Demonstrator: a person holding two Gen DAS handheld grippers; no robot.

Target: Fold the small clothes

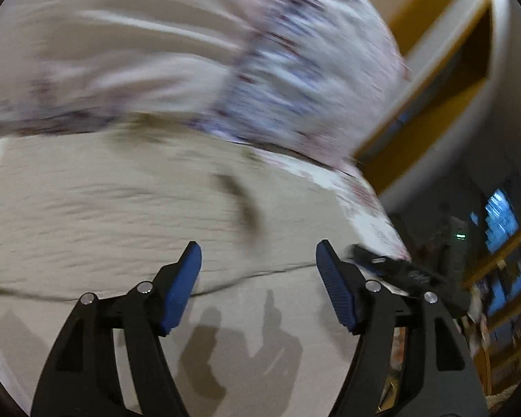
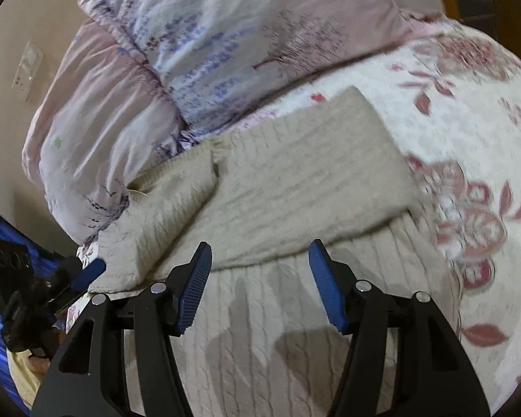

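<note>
A beige cable-knit sweater [image 2: 288, 187] lies on a bed, partly folded, with one layer turned over the lower part and a sleeve [image 2: 170, 201] folded across at the left. My right gripper [image 2: 258, 253] is open and empty, just above the fold's near edge. The sweater also fills the blurred left wrist view [image 1: 121, 208]. My left gripper [image 1: 258, 257] is open and empty above it. The other gripper shows at the left edge of the right wrist view [image 2: 52, 288] and at the right of the left wrist view [image 1: 392, 267].
A floral bedspread [image 2: 469, 139] lies under the sweater. Pink patterned pillows [image 2: 225, 34] are piled at the bed's head. A wall with a switch plate [image 2: 27, 66] is at the left. Yellow-trimmed furniture [image 1: 451, 80] and dark shelves [image 1: 496, 243] stand beyond the bed's edge.
</note>
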